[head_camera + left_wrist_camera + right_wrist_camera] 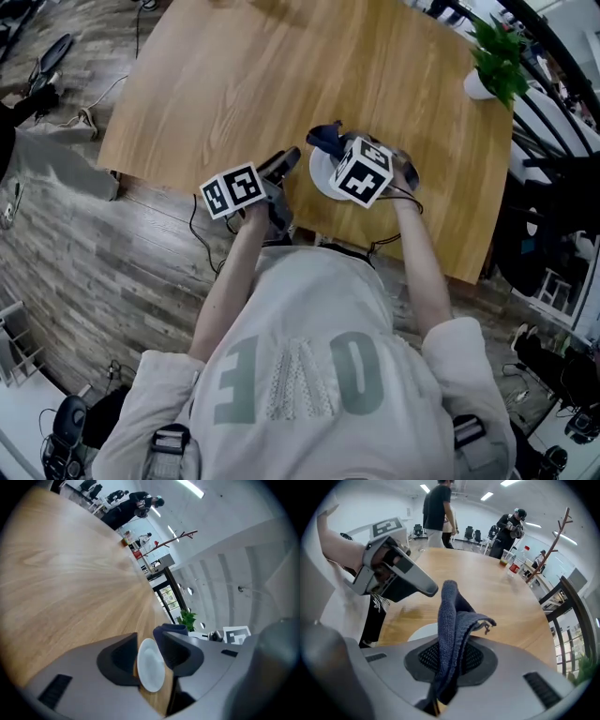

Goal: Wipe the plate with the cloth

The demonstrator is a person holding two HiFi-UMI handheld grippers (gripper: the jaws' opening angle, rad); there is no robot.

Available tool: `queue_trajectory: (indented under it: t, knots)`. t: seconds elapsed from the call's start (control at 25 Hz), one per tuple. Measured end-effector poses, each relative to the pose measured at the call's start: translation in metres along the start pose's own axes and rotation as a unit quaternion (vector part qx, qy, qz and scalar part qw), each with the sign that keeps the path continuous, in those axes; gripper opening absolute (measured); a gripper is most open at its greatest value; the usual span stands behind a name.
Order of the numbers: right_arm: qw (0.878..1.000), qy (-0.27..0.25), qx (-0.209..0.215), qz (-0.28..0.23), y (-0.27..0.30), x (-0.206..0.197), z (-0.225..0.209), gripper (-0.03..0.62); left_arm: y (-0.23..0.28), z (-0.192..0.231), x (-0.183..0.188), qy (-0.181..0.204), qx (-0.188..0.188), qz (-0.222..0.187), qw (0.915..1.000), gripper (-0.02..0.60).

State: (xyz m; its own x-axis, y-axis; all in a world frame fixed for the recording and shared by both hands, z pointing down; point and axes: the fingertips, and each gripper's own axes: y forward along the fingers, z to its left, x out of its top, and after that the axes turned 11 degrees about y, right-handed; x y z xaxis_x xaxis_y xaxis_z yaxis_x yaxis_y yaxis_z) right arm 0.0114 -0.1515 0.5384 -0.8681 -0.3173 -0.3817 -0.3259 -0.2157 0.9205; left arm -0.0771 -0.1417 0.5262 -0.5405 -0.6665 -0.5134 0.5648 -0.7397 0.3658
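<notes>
A small white plate [323, 176] lies near the front edge of the wooden table [281, 75]. My right gripper [449, 660] is shut on a dark blue cloth [452, 616], whose upper end stands up between the jaws; the cloth [324, 138] hangs over the plate's far rim. Part of the plate [423, 632] shows just beyond the jaws. My left gripper [284, 164] is held just left of the plate, open. In the left gripper view, the plate [150, 665] shows in the gap of the left gripper [149, 644], untouched by the pads.
A potted plant [497, 56] stands at the table's far right corner. Black chairs [553, 122] line the right side. Bottles [514, 566] sit at the table's far end and people [438, 513] stand beyond it. Cables lie on the floor at left.
</notes>
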Motion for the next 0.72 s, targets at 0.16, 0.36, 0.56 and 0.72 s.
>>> queue_trajectory:
  t: [0.16,0.36,0.56,0.72]
  knots:
    - [1.000,-0.023,-0.009,0.015,0.020,0.007,-0.004,0.055,-0.013,0.002,0.017,0.068,0.025,-0.023,0.9971,0.006]
    - [0.997,-0.053,-0.037,0.038,0.035,0.003,-0.007,0.055,-0.019,-0.001,0.023,0.083,0.022,-0.028,0.9959,0.006]
    - [0.995,-0.079,-0.036,0.044,0.039,-0.002,0.010,0.056,-0.022,0.003,0.022,0.080,0.021,-0.026,0.9963,0.006]
    - [0.993,-0.106,-0.016,0.047,0.032,-0.007,0.039,0.057,-0.022,0.008,0.020,0.077,0.022,-0.020,0.9966,0.006]
